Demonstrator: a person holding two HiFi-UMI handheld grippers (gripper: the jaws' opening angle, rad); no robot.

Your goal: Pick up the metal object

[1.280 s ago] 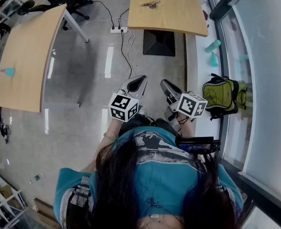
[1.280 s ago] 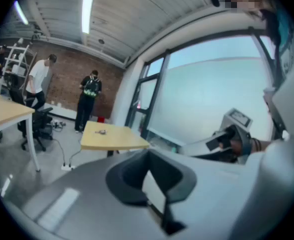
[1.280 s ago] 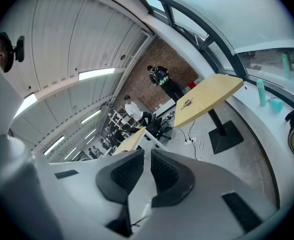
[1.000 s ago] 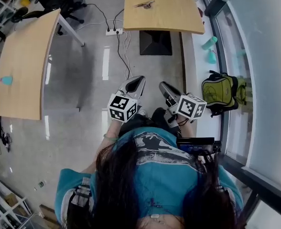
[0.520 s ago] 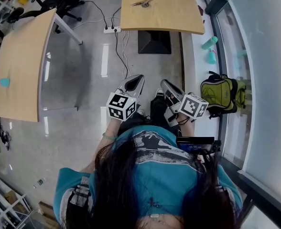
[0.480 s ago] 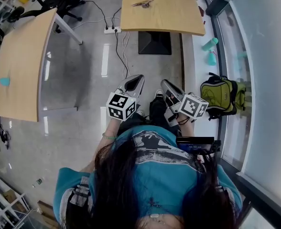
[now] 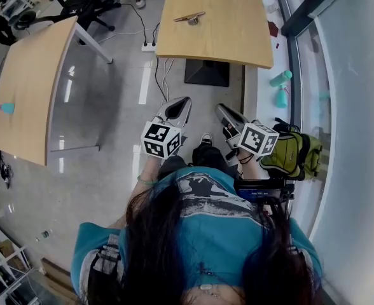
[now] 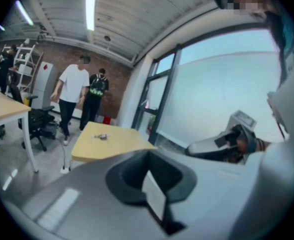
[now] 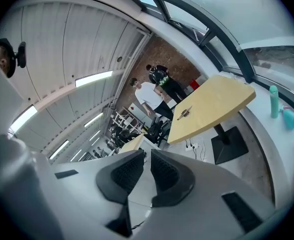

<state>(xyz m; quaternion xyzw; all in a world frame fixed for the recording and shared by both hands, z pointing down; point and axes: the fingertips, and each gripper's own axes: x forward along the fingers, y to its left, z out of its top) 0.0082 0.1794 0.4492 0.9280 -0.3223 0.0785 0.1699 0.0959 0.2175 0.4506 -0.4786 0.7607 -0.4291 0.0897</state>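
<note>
Metal object (image 7: 190,18) lying on far worktop (image 7: 231,33), well apart from left gripper (image 7: 178,107) and right gripper (image 7: 225,114). Both hovering close to person, jaws together, holding nothing. Judging nothing accomplished: approach, grasp, lift all remaining.

Both arms were tucked in front of the chest, elbows bent, the grippers side by side and well clear of each other. The left gripper (image 7: 178,105) pointed ahead and slightly down, its marker cube (image 7: 162,140) turned up toward the head. Its fingers (image 8: 129,176) sat closed, with nothing between them. The right gripper (image 7: 224,114) matched that pose, tip leaning in toward its partner. Its fingers (image 9: 123,178) were drawn together and empty too. The left forearm (image 7: 142,182) showed just behind its cube.
</note>
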